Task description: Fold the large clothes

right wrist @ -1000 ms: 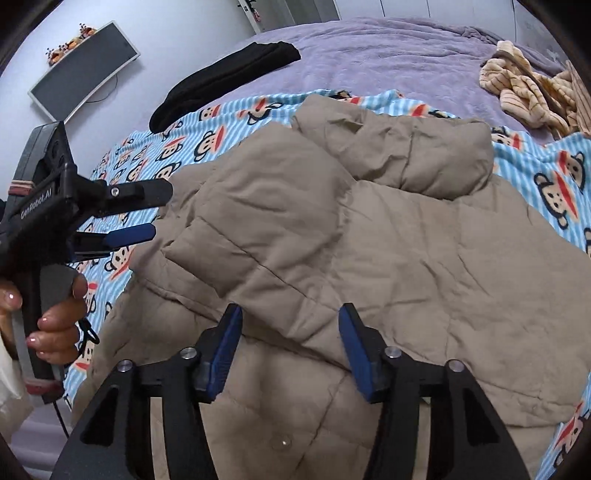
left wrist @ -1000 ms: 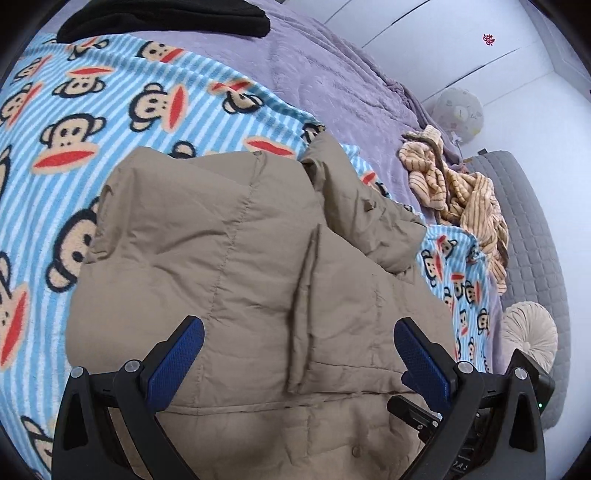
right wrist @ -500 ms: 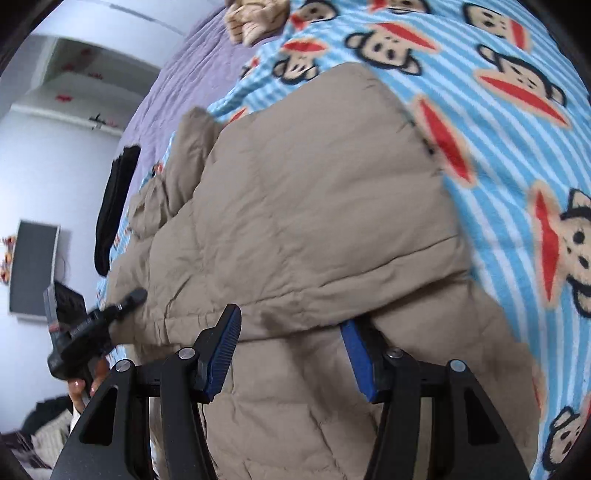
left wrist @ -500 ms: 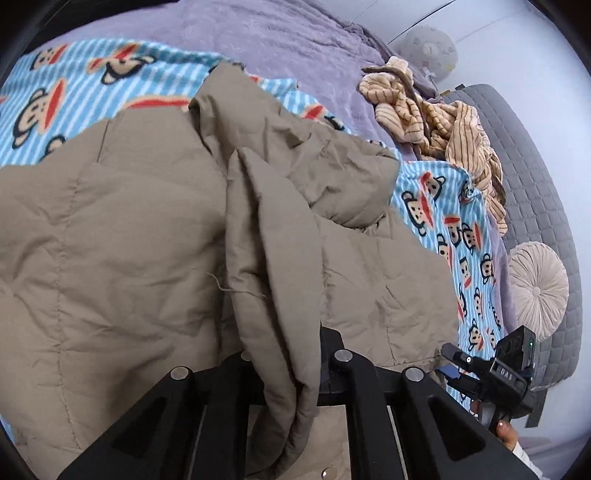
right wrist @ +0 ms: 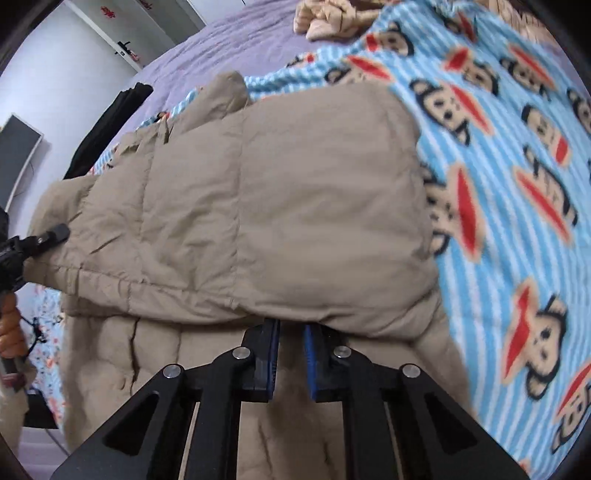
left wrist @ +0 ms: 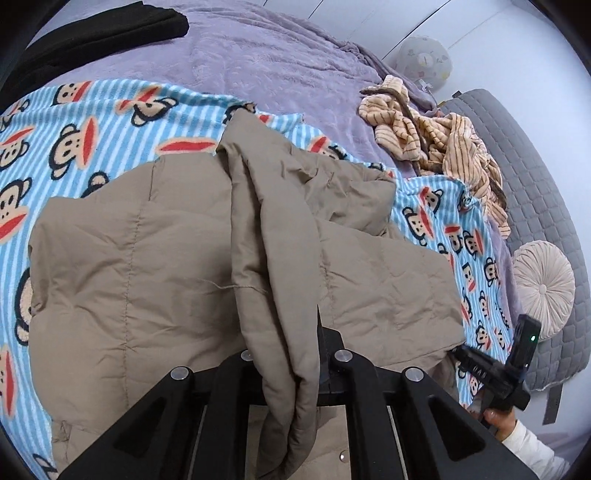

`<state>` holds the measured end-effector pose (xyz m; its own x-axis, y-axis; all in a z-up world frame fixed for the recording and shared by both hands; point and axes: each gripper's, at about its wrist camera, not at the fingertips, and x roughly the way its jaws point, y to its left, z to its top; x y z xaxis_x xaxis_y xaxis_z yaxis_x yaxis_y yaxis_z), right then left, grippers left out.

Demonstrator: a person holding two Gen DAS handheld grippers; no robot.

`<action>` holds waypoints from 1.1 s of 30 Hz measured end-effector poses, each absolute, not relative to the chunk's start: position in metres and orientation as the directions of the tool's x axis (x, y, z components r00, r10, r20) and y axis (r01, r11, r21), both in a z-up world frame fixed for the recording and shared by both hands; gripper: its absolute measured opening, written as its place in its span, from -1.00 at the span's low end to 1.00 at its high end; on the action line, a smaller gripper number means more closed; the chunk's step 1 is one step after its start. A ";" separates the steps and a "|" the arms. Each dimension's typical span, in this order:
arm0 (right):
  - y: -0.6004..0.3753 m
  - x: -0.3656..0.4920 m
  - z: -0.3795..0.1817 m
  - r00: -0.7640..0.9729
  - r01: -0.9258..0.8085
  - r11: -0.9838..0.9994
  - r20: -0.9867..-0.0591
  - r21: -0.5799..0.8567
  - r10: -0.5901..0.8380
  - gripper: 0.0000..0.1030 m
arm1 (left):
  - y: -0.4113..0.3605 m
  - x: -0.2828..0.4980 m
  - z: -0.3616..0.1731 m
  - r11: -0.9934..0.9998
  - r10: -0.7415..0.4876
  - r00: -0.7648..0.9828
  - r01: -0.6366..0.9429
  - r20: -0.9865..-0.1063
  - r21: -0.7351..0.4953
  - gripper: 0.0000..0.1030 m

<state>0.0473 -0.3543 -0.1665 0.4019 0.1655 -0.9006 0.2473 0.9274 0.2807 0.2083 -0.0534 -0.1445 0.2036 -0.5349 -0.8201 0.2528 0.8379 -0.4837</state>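
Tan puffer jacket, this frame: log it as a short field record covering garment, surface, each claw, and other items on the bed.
garment: tan puffer jacket, partly folded, spread on the blanket
surface: blue striped monkey-print blanket over a purple bedspread
left claw: left claw shut on a raised fold of the jacket
right claw: right claw closed on the jacket's near edge, blue pads narrowly apart
other items: black garment, striped beige clothes, round pleated cushion
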 end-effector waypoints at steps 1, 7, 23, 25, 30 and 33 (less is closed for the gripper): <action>-0.359 0.051 -0.162 0.425 0.264 0.934 -0.898 0.241 0.112 -0.73 | -0.055 0.208 -0.153 0.840 -0.530 0.186 0.247 -0.827 -0.483 -0.79; -0.409 0.051 -0.194 0.380 0.421 0.875 -0.923 0.239 0.069 -0.98 | -0.066 0.198 -0.204 0.876 -0.455 0.163 0.257 -0.875 -0.408 -0.77; -0.388 -0.024 -0.152 0.385 0.365 0.893 -0.916 0.264 0.113 -0.92 | -0.011 0.188 -0.132 0.955 -0.277 0.403 0.217 -0.872 -0.202 0.05; -0.384 -0.029 -0.135 0.427 0.346 0.907 -0.901 0.241 0.076 -0.92 | -0.030 0.187 -0.127 0.935 -0.320 0.392 0.276 -0.862 -0.222 0.05; -0.403 0.019 -0.125 0.497 0.355 0.893 -0.865 0.278 0.072 -0.92 | -0.088 0.184 -0.144 0.899 -0.342 0.362 0.393 -0.867 -0.191 0.05; -0.400 0.057 -0.144 0.471 0.317 0.917 -0.880 0.243 0.070 -0.92 | -0.100 0.189 -0.177 0.911 -0.280 0.346 0.390 -0.896 -0.135 0.05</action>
<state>0.0571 -0.3995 -0.1435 0.4706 0.0700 -0.8796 0.3170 0.9169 0.2426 0.1893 -0.0998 -0.1767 0.3457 -0.2803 -0.8955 0.3897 0.9110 -0.1348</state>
